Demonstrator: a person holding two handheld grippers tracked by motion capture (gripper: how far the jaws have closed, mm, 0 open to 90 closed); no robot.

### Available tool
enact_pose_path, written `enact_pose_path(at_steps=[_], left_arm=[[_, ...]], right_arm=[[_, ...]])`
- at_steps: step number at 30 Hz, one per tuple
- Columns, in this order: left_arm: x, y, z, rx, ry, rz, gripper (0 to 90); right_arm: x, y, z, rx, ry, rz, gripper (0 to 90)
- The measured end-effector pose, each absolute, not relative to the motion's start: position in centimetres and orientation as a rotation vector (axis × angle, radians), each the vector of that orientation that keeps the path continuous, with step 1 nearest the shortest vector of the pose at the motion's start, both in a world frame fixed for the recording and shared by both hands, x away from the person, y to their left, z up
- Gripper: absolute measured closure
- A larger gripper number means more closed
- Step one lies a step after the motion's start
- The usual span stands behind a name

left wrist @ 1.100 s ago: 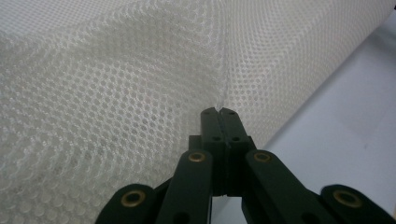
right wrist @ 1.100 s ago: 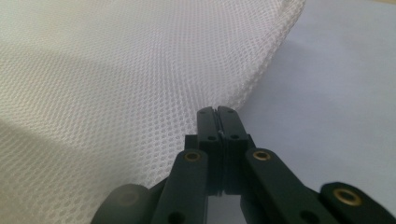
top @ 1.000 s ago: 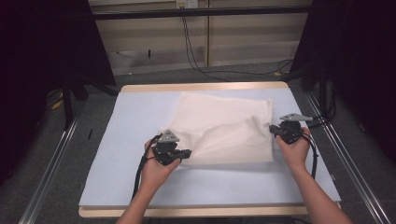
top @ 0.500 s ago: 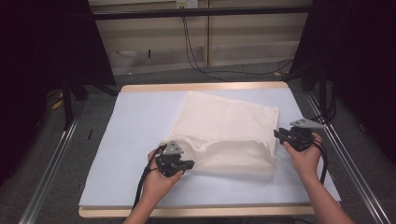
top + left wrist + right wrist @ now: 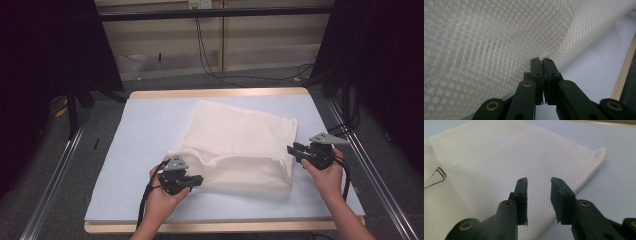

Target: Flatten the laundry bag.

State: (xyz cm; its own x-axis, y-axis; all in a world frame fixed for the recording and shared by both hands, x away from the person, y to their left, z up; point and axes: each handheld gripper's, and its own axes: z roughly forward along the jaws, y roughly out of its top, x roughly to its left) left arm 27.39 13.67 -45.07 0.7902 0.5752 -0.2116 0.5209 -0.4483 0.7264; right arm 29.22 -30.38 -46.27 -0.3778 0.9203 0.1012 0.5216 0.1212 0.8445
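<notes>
1. White mesh cloth [image 5: 240, 145]: lies folded on the pale blue table cover [image 5: 145, 130], towards the right half and the near side. Its far and right parts lie flat; the near left corner is lifted and rumpled.
2. Left gripper [image 5: 192, 181]: at the near left corner of the cloth. The left gripper view shows its jaws pressed together with an edge of the mesh [image 5: 499, 50] pinched between them, the fabric draping up and over from the grip.
3. Right gripper [image 5: 292, 150]: at the right edge of the cloth, just beside it. In the right gripper view the jaws stand apart with nothing between them, the mesh [image 5: 524, 157] spread out beyond and beneath; a small dark stitched mark [image 5: 437, 176] shows on the fabric.
4. Progress, as judged: the cloth looks already folded at least once, so the work appears partly done.
5. Remaining, as judged: the right side is not yet gripped; a further fold or smoothing of the rumpled near corner seems left to do.
</notes>
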Motion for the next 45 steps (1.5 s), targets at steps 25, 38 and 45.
enact_pose_path(at_steps=[25, 38, 45], left_arm=[[29.7, 25.8, -45.7, 2.044, 1.146, 0.244, 56.4], [32.3, 24.3, -46.8, 2.034, 1.152, 0.226, 45.8], [33.3, 22.6, -47.3, 2.051, 1.141, 0.167, 44.3]], right_arm=[[28.7, -29.6, -47.3, 1.394, 2.068, 1.113, 57.1], [28.9, -29.4, -48.5, 1.483, 2.120, 0.986, 56.0], [30.2, -29.6, -48.0, 1.522, 2.152, 1.021, 88.8]])
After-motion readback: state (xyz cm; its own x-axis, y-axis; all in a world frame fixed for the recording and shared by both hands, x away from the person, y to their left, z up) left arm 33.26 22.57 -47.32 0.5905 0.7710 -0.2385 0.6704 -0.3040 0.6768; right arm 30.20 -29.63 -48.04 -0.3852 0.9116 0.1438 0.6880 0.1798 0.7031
